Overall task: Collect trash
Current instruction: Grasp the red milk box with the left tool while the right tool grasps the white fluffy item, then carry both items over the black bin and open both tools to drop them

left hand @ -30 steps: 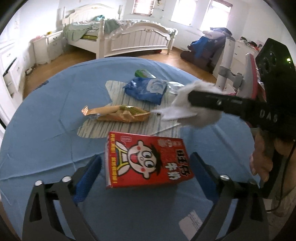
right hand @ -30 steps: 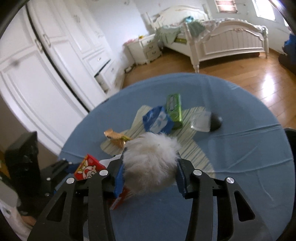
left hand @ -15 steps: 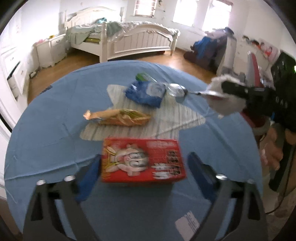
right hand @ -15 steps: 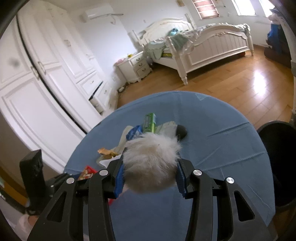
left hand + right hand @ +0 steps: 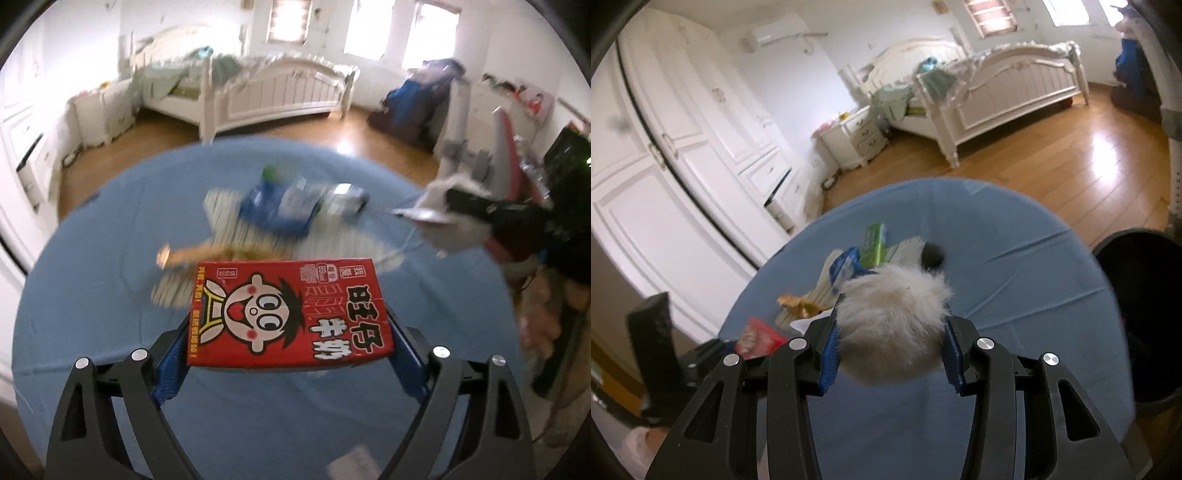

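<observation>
Left gripper (image 5: 290, 332) is clamped on the red milk carton (image 5: 290, 314), blue pads pressed against both short ends; the carton is held flat, printed face up, above the blue round table (image 5: 92, 295). Whether its underside touches the cloth cannot be told.

Right gripper (image 5: 890, 354) is clenched on a white fluffy wad (image 5: 892, 325), which fills the span between the pads and blocks the view of the table directly ahead. In the left wrist view the same wad (image 5: 454, 218) hangs over the table's right edge.

Remaining on the table, on a striped mat (image 5: 229, 221): an orange wrapper (image 5: 798, 304) nearest the carton, a blue packet (image 5: 846, 266) beyond it, a green packet (image 5: 873, 243) farther back, and a dark round item (image 5: 932, 254) beside that; the left view of these is blurred.

A black bin (image 5: 1141, 295) stands on the floor just beside the table's right edge. A white bed (image 5: 1008, 81) stands well beyond.
</observation>
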`<action>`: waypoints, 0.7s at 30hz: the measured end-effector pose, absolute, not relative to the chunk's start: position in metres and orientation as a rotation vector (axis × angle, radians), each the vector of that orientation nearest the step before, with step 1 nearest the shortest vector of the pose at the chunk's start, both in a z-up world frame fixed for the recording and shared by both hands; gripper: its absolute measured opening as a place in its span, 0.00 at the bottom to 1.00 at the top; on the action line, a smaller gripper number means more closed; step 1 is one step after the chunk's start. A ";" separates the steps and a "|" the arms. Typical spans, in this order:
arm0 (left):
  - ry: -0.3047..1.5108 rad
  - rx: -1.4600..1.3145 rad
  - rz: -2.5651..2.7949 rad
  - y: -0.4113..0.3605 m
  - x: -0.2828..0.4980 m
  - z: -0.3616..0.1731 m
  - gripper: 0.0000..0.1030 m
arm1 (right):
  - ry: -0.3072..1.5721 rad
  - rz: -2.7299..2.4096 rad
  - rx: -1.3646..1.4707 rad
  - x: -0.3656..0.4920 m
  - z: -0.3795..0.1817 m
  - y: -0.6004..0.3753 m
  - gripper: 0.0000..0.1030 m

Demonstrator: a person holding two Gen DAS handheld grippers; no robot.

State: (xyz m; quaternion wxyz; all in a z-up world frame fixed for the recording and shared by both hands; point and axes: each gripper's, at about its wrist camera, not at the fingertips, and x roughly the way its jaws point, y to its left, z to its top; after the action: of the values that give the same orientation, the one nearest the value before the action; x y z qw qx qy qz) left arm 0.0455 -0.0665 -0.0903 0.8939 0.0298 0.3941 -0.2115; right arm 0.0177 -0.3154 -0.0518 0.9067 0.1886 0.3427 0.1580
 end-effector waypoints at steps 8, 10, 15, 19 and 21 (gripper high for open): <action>0.665 0.040 -0.568 -0.119 0.053 -0.030 0.87 | 0.493 0.115 0.345 -0.010 0.002 -0.381 0.44; 0.648 0.029 -0.608 -0.136 0.058 -0.022 0.87 | 0.440 0.040 0.314 -0.020 0.016 -0.399 0.44; 0.611 -0.001 -0.725 -0.190 0.069 -0.010 0.87 | 0.369 -0.098 0.270 -0.037 0.032 -0.439 0.44; 0.619 -0.032 -0.805 -0.229 0.079 -0.013 0.87 | 0.357 -0.196 0.242 -0.043 0.033 -0.465 0.44; 0.623 -0.041 -0.838 -0.250 0.087 -0.016 0.87 | 0.362 -0.242 0.226 -0.044 0.028 -0.476 0.44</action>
State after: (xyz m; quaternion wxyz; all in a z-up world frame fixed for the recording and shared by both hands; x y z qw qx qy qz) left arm 0.0866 -0.2497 -0.0157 0.8665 -0.0197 0.2977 -0.4001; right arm -0.0440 -0.4756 0.0279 0.9701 0.1118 0.1792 -0.1197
